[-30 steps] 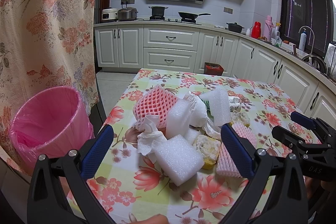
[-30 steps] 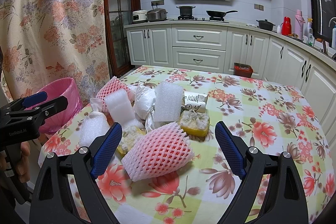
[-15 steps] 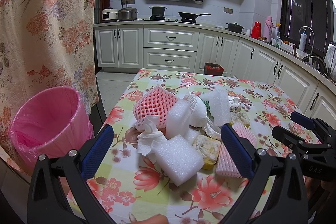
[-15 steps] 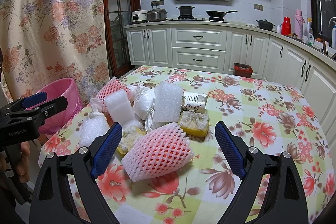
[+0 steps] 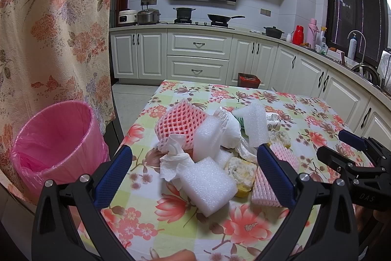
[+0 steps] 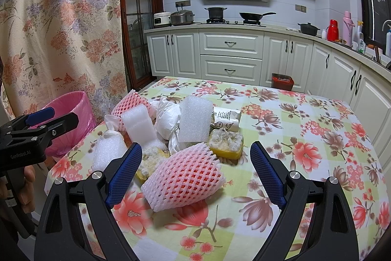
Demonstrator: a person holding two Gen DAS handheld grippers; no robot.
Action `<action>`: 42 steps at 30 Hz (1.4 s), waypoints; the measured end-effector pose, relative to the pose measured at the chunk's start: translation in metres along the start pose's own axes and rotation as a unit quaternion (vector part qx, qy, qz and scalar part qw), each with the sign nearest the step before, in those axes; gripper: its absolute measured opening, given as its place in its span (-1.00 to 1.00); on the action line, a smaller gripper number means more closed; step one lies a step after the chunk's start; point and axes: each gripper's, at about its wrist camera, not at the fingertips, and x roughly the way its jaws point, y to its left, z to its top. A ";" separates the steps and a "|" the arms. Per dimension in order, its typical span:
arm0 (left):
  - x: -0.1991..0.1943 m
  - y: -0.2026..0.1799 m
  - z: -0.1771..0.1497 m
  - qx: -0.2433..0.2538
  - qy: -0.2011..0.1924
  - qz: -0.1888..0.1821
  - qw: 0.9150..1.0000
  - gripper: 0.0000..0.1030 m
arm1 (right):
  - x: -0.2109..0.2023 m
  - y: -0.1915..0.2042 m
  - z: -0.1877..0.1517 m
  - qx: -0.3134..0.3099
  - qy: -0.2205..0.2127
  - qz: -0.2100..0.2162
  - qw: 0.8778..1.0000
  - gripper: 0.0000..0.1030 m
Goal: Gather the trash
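Note:
A heap of trash lies on the floral table (image 5: 185, 217): white foam blocks (image 5: 207, 185) (image 6: 194, 119), pink foam nets (image 5: 179, 124) (image 6: 185, 175), crumpled tissue (image 5: 173, 158), a white plastic bag (image 6: 167, 114), yellow sponges (image 6: 226, 142) and a printed wrapper (image 6: 226, 115). My left gripper (image 5: 194, 177) is open, hovering just before the nearest foam block. My right gripper (image 6: 195, 173) is open, its fingers on either side of the near pink net. A pink-lined bin (image 5: 52, 146) (image 6: 70, 119) stands on the floor left of the table.
A floral curtain (image 5: 48, 28) hangs at the left behind the bin. White kitchen cabinets (image 5: 198, 58) and a counter with pots run along the back and right. A small red bin (image 6: 282, 81) sits on the floor beyond the table.

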 end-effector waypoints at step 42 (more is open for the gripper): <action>0.062 0.007 -0.034 -0.034 0.100 -0.022 0.994 0.91 | 0.073 0.002 -0.030 0.004 0.118 0.014 0.993 0.64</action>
